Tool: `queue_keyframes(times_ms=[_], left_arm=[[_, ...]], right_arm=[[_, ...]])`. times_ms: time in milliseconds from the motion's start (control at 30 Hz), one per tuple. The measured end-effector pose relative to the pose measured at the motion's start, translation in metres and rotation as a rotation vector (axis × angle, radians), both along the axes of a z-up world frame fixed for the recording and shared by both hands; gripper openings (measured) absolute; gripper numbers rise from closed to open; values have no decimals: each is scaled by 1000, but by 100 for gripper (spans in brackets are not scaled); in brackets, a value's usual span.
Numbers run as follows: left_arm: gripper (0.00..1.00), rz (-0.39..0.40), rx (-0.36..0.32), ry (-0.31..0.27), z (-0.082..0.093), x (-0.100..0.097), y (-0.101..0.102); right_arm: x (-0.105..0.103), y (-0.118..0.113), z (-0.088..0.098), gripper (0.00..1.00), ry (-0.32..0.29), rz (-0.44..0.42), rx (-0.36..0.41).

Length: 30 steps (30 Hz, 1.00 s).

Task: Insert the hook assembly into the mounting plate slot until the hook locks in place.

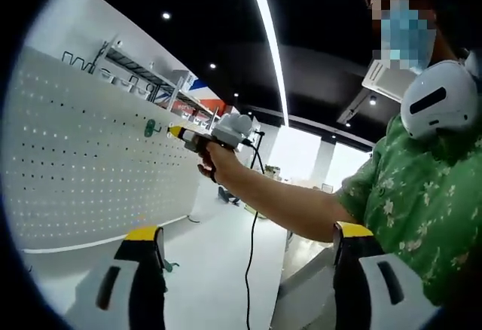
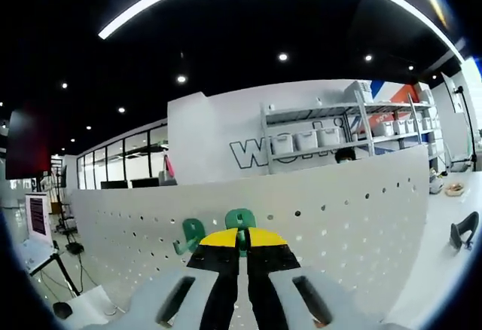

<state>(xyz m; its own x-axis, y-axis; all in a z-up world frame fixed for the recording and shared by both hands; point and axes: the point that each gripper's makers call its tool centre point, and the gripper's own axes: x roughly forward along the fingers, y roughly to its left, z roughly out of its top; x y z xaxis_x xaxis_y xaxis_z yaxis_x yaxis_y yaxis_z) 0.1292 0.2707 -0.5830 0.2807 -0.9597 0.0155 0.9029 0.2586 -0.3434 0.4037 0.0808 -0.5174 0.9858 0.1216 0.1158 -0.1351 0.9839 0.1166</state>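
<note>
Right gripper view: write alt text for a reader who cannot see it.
The right gripper, jaws closed on a green hook, holds it against a white pegboard. A second green hook hangs on the board just to its left, and shelves with white bins stand behind.

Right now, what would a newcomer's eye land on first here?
Probably the white pegboard across the right gripper view, with the right gripper shut on a green hook against it and a second green hook mounted just left. In the left gripper view, a person's hand holds that gripper to the board, with the left gripper open.
</note>
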Motion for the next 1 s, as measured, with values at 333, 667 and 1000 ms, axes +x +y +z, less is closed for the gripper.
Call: queue_keyframes(times_ms=[333, 667, 1000], left_arm=[[94, -3, 2, -2, 0, 0, 0], [94, -4, 1, -4, 1, 3, 0], [95, -10, 6, -6, 0, 4, -2]], right_arm=[[5, -1, -4, 1, 3, -13, 28], [9, 0, -5, 1, 4, -18, 38], [11, 0, -7, 1, 4, -22, 32]])
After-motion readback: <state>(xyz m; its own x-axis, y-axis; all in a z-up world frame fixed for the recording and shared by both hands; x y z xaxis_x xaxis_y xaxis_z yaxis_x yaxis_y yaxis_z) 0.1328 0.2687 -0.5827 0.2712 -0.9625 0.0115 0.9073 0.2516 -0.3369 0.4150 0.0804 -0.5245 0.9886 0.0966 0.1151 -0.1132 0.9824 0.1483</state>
